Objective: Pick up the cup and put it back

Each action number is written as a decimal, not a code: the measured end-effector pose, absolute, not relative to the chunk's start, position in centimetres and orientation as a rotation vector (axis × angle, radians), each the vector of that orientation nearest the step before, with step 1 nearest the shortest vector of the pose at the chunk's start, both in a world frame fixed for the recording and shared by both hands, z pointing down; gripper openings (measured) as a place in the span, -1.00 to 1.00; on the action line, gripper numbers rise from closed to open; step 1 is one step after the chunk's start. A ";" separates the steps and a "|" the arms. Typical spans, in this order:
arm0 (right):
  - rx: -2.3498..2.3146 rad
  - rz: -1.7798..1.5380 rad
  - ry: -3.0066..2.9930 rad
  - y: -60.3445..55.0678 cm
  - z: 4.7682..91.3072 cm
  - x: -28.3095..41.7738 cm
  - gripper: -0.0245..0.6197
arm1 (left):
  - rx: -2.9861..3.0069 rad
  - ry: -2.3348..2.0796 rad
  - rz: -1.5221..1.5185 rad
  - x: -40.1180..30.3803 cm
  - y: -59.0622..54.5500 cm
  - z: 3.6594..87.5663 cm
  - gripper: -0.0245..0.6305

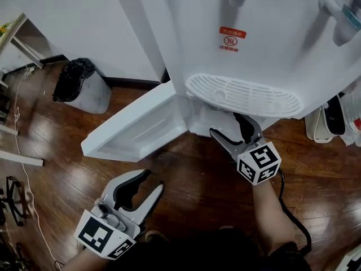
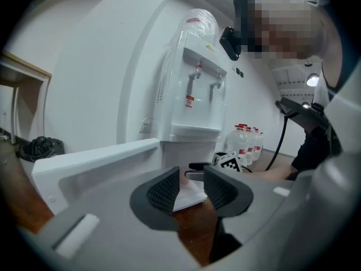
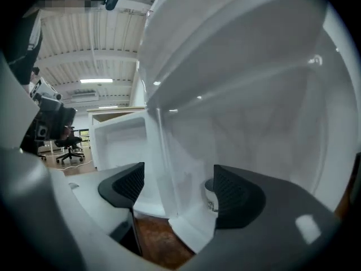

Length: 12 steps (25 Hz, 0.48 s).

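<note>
A white water dispenser stands with its low cabinet door swung open to the left. In the right gripper view a small white cup sits on the cabinet floor, partly hidden behind the right-hand jaw. My right gripper is at the mouth of the cabinet, under the drip tray. It is open, with nothing between the pads and the cup farther in. My left gripper hangs low over the wooden floor in front of the door. It is open and empty.
A black-lined trash bin stands by the wall at the left. Several water bottles stand right of the dispenser, and white containers lie on the floor at the right. A cable trails from the right gripper.
</note>
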State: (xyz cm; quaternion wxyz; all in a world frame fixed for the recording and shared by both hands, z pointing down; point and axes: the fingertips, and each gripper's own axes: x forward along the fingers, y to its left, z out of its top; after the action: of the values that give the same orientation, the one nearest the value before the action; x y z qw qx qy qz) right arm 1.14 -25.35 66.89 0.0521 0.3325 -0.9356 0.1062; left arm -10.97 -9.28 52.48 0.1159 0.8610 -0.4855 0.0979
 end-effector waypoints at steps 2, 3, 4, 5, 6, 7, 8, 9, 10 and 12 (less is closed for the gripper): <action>1.035 0.322 -2.832 -26.8 68.6 1.0 0.30 | 2.488 -1.408 0.316 -11.0 -8.8 53.1 -0.26; 1.047 0.319 -2.826 -27.5 69.3 1.0 0.31 | 2.473 -1.401 0.324 -11.1 -8.8 53.4 -0.26; 1.060 0.322 -2.821 -28.1 69.9 1.0 0.32 | 2.468 -1.398 0.332 -11.1 -8.7 53.5 -0.26; 1.074 0.332 -2.815 -28.7 70.6 1.1 0.33 | 2.468 -1.397 0.342 -11.1 -8.7 53.7 -0.26; 1.085 0.345 -2.807 -29.3 71.4 1.1 0.33 | 2.467 -1.396 0.356 -11.1 -8.6 53.9 -0.26; 1.095 0.358 -2.796 -29.8 72.2 1.1 0.33 | 2.463 -1.393 0.370 -11.1 -8.5 54.2 -0.26; 1.104 0.367 -2.785 -30.2 73.0 1.1 0.33 | 2.459 -1.389 0.382 -11.1 -8.4 54.5 -0.26; 1.114 0.374 -2.774 -30.7 73.7 1.1 0.33 | 2.454 -1.386 0.394 -11.2 -8.3 54.8 -0.26; 1.122 0.383 -2.766 -31.0 74.4 0.9 0.33 | 2.449 -1.388 0.405 -11.3 -8.3 55.1 -0.26; 1.133 0.407 -2.757 -31.6 75.6 0.4 0.33 | 2.435 -1.403 0.423 -11.5 -8.4 55.6 -0.26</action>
State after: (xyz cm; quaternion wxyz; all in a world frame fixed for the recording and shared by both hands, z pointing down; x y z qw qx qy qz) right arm 0.37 -31.61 75.61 0.0667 0.3757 -0.9144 0.1350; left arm -11.54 -8.40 55.65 0.1491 0.8472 -0.4882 0.1472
